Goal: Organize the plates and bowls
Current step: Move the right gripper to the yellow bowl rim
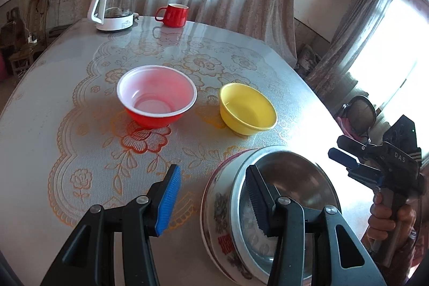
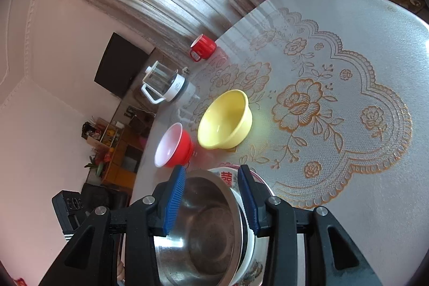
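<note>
A steel bowl (image 1: 289, 178) sits nested in a white floral bowl (image 1: 217, 208) at the near right of the table. A red bowl with a white inside (image 1: 156, 95) and a yellow bowl (image 1: 248, 106) stand apart mid-table. My left gripper (image 1: 214, 200) is open just above and left of the nested bowls, empty. My right gripper (image 2: 211, 203) is open over the steel bowl (image 2: 203, 229) and the floral bowl (image 2: 252, 270), holding nothing. It also shows in the left wrist view (image 1: 346, 154) at the right. The yellow bowl (image 2: 225, 119) and red bowl (image 2: 174, 145) lie beyond it.
A glass kettle (image 1: 115, 6) and a red mug (image 1: 174, 15) stand at the table's far edge. The round table (image 1: 67, 125) has a lace-pattern cover. Curtains hang behind it. The kettle (image 2: 165, 85) and mug (image 2: 202, 47) also show in the right wrist view.
</note>
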`<state>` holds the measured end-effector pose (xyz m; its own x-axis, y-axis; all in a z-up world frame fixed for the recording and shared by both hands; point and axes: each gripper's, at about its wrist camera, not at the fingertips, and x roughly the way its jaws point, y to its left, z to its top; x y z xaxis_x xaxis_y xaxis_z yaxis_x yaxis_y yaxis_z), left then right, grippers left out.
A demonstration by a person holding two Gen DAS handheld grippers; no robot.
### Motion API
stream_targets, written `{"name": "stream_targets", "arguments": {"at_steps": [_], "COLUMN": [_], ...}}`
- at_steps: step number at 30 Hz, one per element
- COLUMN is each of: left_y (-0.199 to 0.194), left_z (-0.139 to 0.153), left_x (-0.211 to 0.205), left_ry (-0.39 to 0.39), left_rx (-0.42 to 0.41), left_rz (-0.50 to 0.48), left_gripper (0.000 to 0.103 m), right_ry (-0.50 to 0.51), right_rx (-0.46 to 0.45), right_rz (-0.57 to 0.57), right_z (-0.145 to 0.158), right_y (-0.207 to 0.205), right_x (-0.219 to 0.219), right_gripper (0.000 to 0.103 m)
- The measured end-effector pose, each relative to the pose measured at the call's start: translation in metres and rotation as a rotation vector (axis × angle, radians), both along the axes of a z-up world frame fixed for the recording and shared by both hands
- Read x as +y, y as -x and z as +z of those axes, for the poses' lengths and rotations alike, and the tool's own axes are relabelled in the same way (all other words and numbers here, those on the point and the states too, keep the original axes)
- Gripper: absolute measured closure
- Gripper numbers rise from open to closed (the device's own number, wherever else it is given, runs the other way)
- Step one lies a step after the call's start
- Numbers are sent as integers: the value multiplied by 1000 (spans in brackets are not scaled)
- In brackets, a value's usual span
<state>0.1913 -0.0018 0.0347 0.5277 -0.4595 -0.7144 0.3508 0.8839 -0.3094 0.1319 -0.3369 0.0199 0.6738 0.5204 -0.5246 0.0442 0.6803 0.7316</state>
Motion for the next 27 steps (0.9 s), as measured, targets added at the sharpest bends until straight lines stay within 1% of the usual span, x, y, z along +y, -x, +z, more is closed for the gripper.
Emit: {"name": "stream_targets", "arguments": {"at_steps": [1,4,6,10,11,14,16,21,24,25,26,27], "left_y": [-5,-18,-22,-34,-39,-52,-60,-74,-83,-87,-91,-95], "left_z": [1,5,9,11,11,9,8,6,5,4,3,1], "left_x": [-4,-14,-21,-30,-31,-35,-38,-47,-54,-55,-57,-58], "left_ry": [-7,-4,0,4,10,22,9,15,29,37,44,53], "left_rx": [0,16,1,3,7,32,46,66,74,85,101,117], "left_rz": [-16,-60,-94,-114,-116,-118,-108,-122,-152,-161,-169,-170], "left_gripper": [53,53,53,46,46,46,44,44,44,44,43,42], "right_ry": [-19,-44,-68,-112,-108,-62,-21,29,43,43,44,49], "right_rx": [19,60,76,110,112,74,49,11,26,30,32,39], "right_rz": [9,29,42,54,51,51,46,62,79,94,115,130], "right_z": [-2,-7,-10,-19,-20,-16,-13,-8,-13,-15,-18,-20], "right_y": [-7,-25,-35,-50,-54,-60,-64,-80,-94,-99,-103,-107], "right_x": [-1,-1,-3,-14,-18,-25,-30,-35,-34,-32,-29,-26], "right_gripper": [60,60,60,60,60,62,63,67,76,81,84,84]}}
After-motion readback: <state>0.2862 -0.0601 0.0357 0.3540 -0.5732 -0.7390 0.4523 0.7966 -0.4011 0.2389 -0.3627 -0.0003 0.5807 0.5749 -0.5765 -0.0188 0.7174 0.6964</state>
